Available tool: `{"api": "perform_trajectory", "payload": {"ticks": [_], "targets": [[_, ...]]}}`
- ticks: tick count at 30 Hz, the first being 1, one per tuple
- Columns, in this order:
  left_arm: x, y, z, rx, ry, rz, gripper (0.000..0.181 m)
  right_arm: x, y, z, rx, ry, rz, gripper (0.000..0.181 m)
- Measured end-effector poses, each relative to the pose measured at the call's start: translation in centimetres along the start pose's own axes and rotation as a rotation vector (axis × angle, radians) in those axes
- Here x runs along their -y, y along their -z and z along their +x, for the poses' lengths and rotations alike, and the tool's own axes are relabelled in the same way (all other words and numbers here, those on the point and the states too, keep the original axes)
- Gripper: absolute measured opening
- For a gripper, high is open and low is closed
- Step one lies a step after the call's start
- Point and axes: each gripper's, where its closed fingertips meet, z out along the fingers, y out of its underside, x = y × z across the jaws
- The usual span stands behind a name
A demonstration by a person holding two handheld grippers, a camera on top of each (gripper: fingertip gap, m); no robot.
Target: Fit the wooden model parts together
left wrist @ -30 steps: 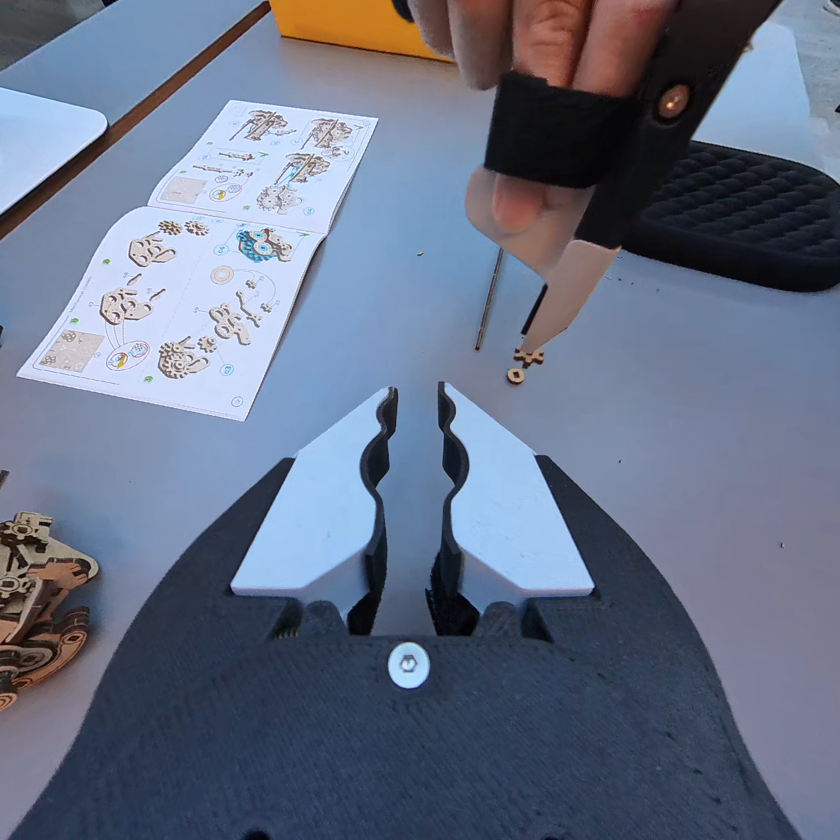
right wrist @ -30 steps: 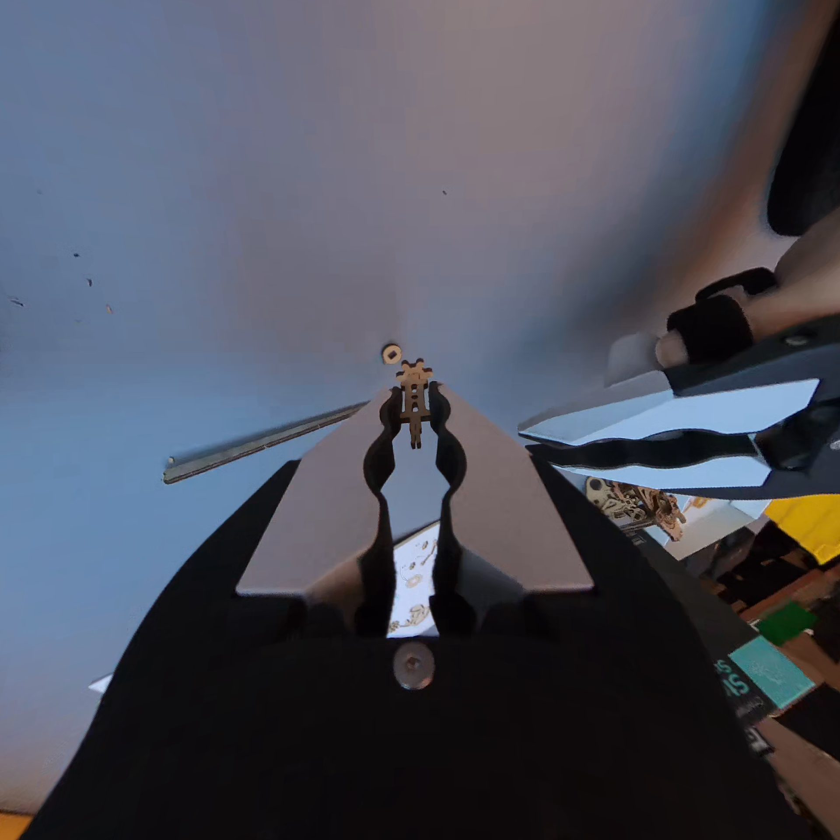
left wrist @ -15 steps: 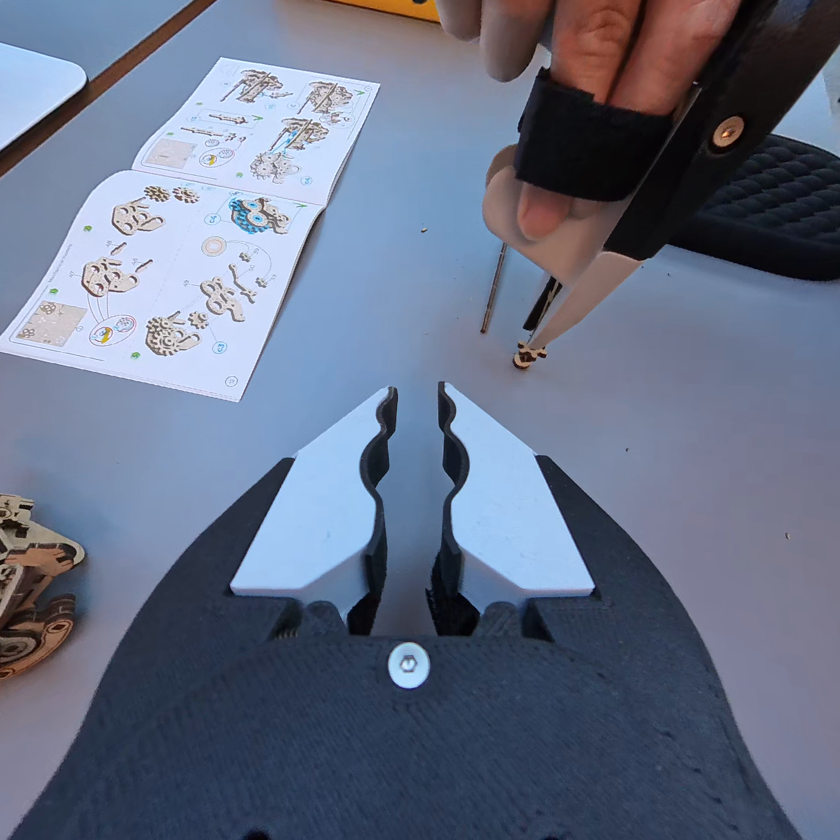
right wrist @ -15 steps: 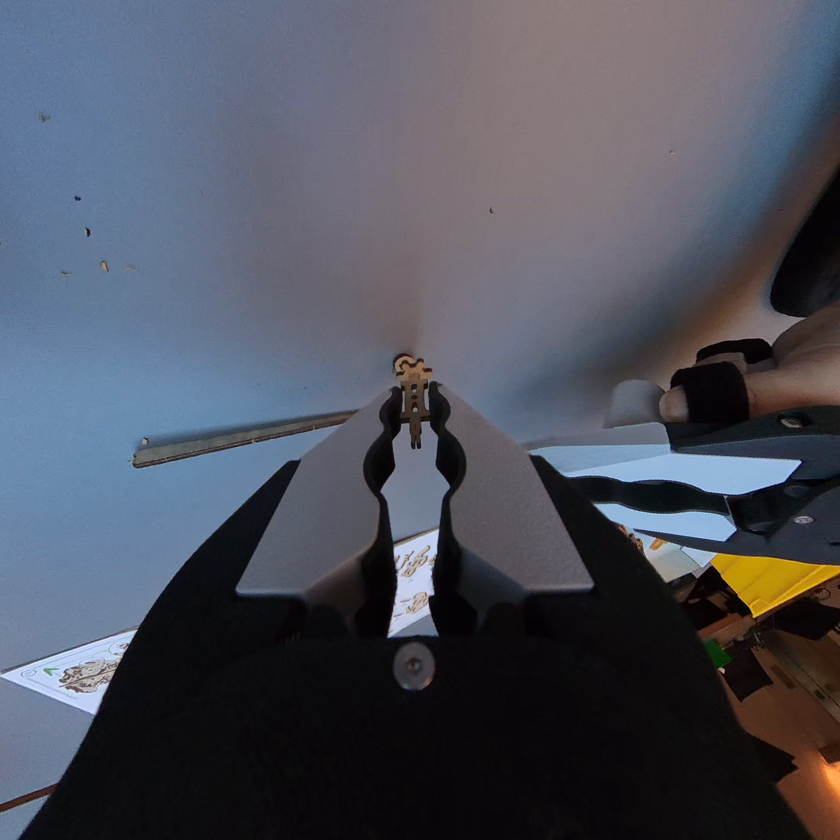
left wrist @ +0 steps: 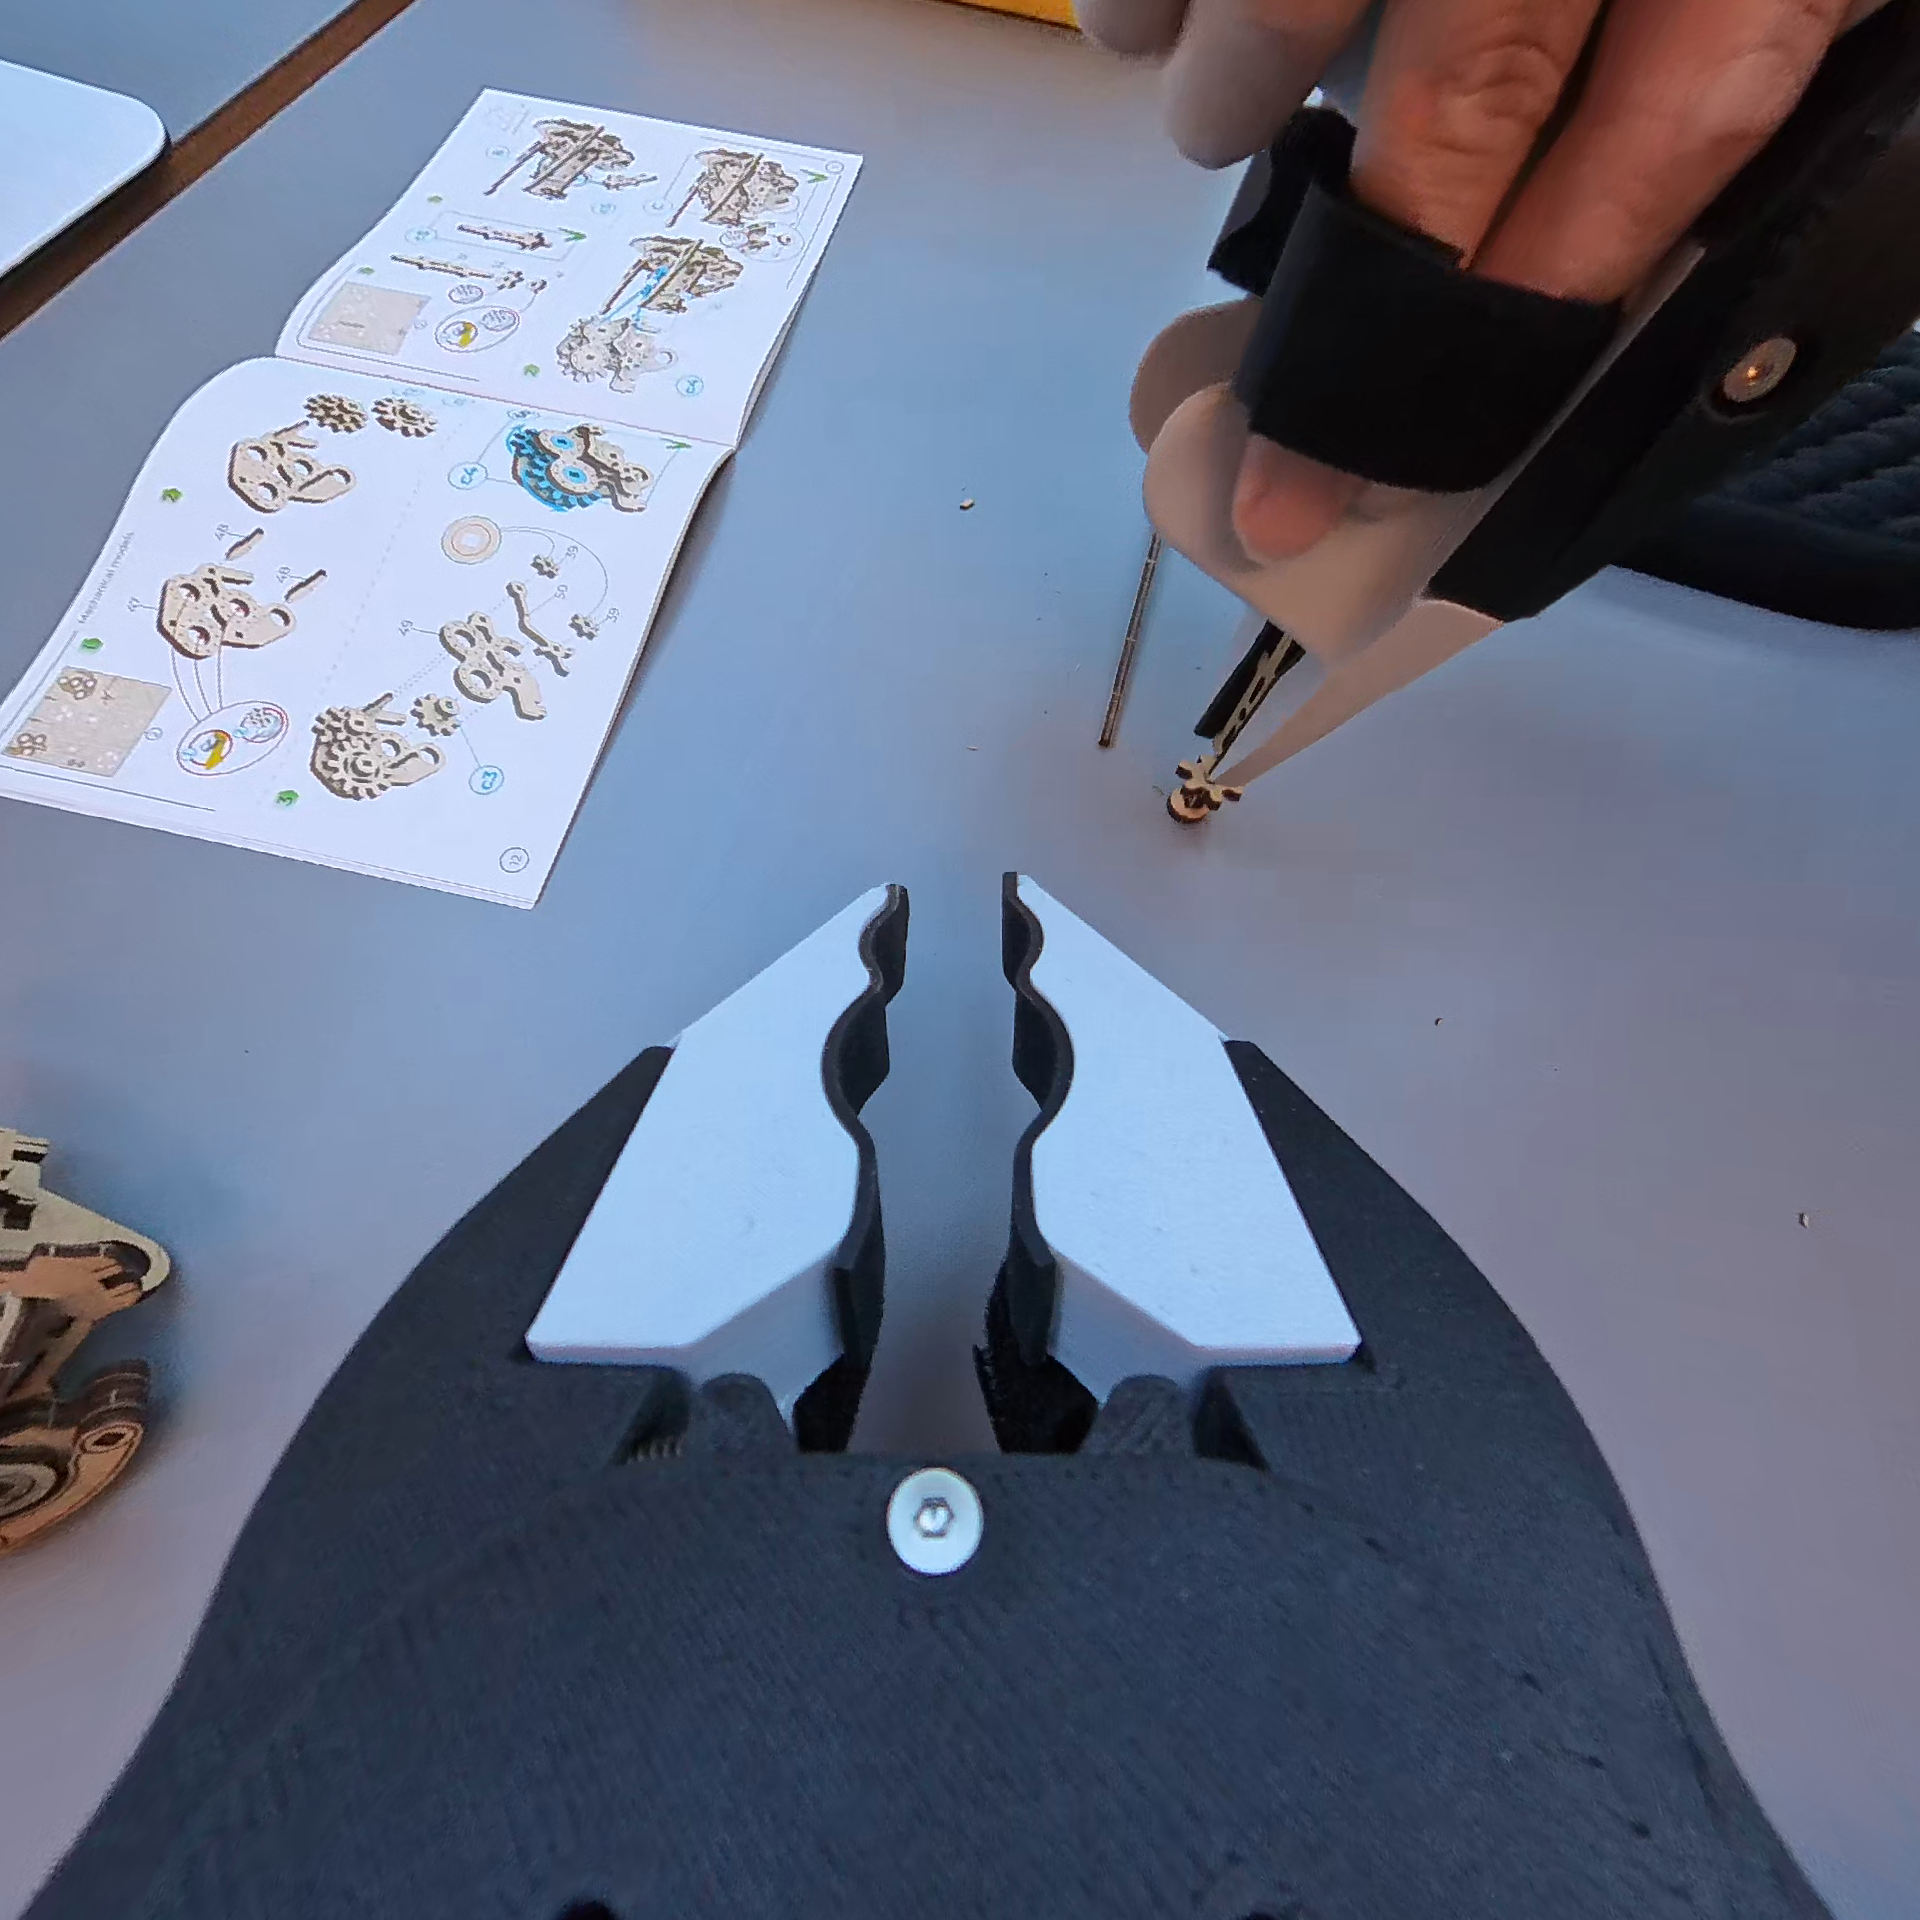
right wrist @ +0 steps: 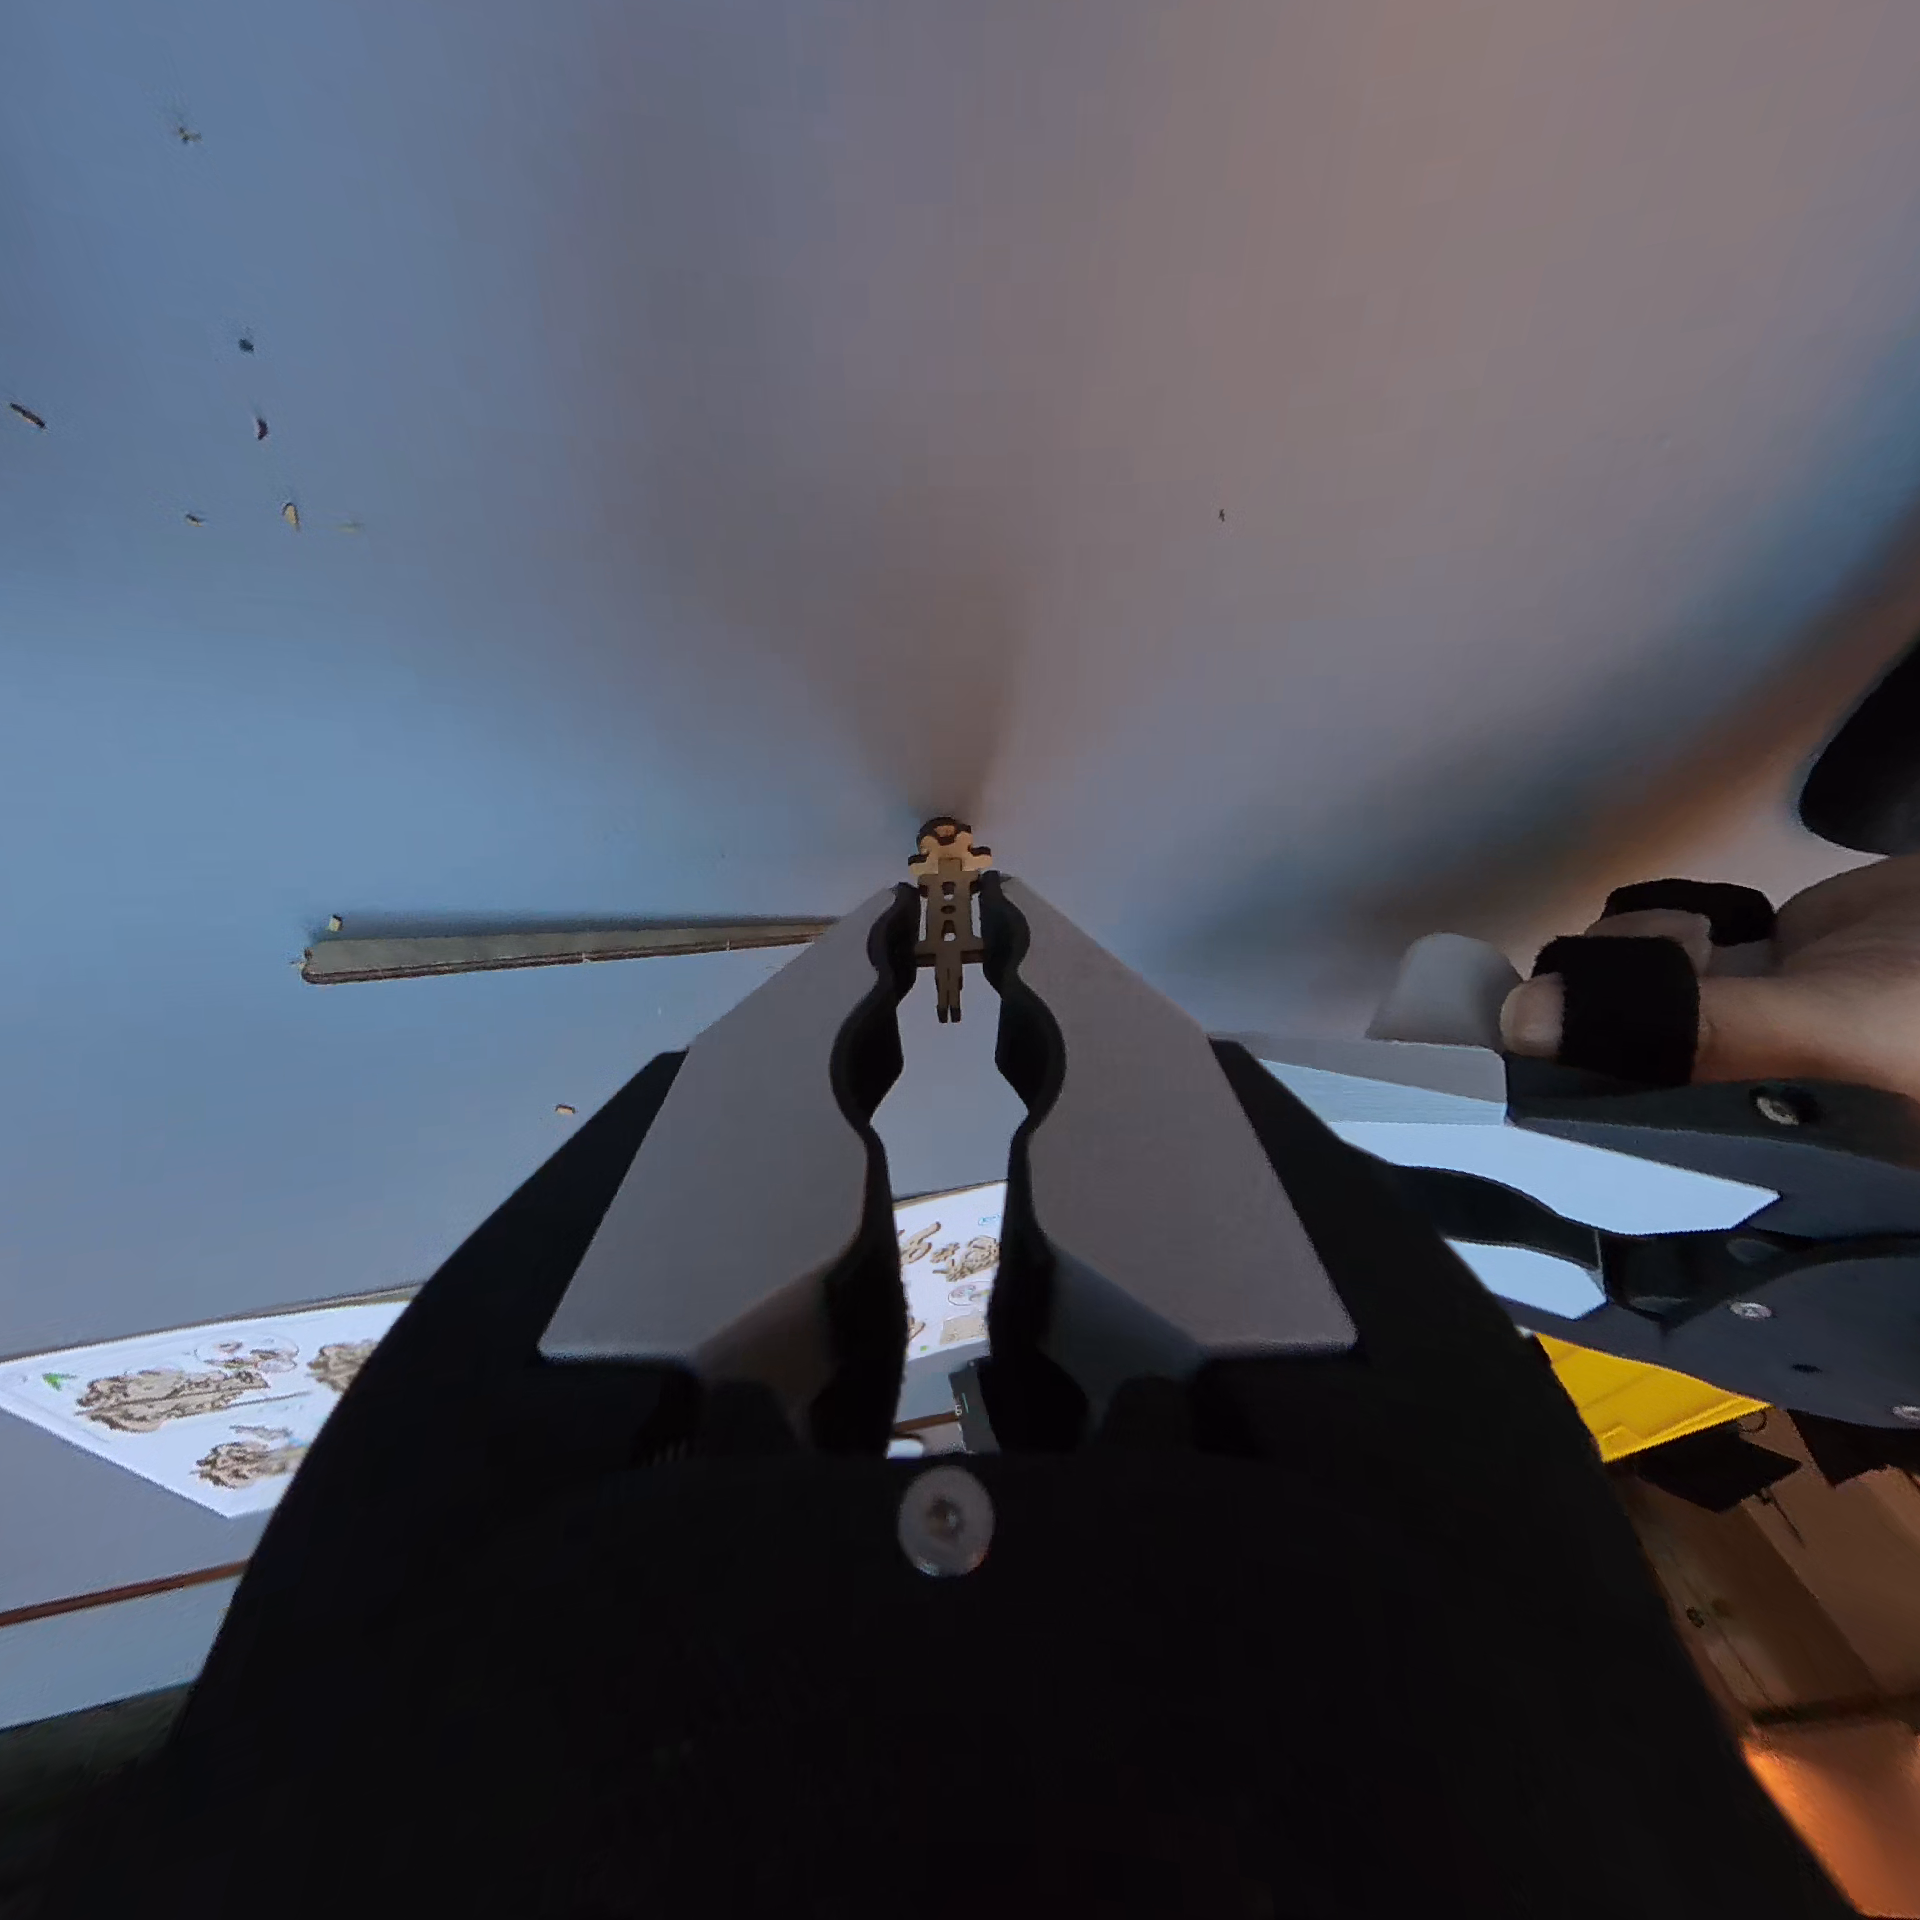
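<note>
The right gripper (right wrist: 948,883) pinches a slim wooden pin (right wrist: 948,940) at its very tips, the pin's long axis running straight out along the fingers and its notched head pressed down on a small round wooden washer (right wrist: 943,828) lying on the grey table (right wrist: 623,520) — the two parts touch, though whether the head has entered the washer's hole is too small to tell. From the left wrist view the same pin (left wrist: 1247,691) stands steeply tilted, leaning back toward the hand (left wrist: 1507,156) that works the gripper, with the washer (left wrist: 1190,800) directly under its lower end. The left gripper (left wrist: 954,894) hovers low over the table with its fingers a little apart and nothing between them; the joint sits ahead of its tips and off to their right, near but not touching. A thin metal rod (left wrist: 1130,644) lies flat just left of the joint, and an open instruction booklet (left wrist: 436,499) spreads farther ahead-left of the left gripper. The right gripper is plainly the nearer one — any seating push would likely run down the pin's own axis, and a sideways lean could skid the washer away.
</note>
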Motion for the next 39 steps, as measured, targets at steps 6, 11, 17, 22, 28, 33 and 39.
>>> {"api": "perform_trajectory", "payload": {"ticks": [6,11,17,22,28,33,39], "targets": [[0.0,0.0,0.0,0.002,-0.003,0.000,0.016,-0.4,0.0,-0.3,0.094,-0.020,-0.006,0.011],[0.2,0.2,0.0,0.004,-0.009,0.005,0.015,-1.0,0.0,-0.5,0.098,-0.082,-0.002,0.011],[0.2,0.1,0.1,0.003,-0.009,0.001,0.016,-1.0,0.0,-0.7,0.092,-0.104,0.010,0.011],[0.1,0.1,0.1,0.002,-0.009,-0.001,0.016,-1.1,0.0,-0.8,0.079,-0.066,-0.014,0.011],[0.2,0.1,0.1,0.003,-0.011,-0.001,0.015,-1.1,0.2,-0.8,0.102,-0.207,0.042,0.011],[0.1,0.1,0.1,0.001,-0.010,-0.002,0.015,-1.3,0.0,-1.1,0.128,-0.231,0.048,0.011],[0.0,0.1,0.2,-0.001,-0.010,-0.007,0.015,-1.4,0.0,-1.2,0.134,-0.242,0.063,0.011]]}}
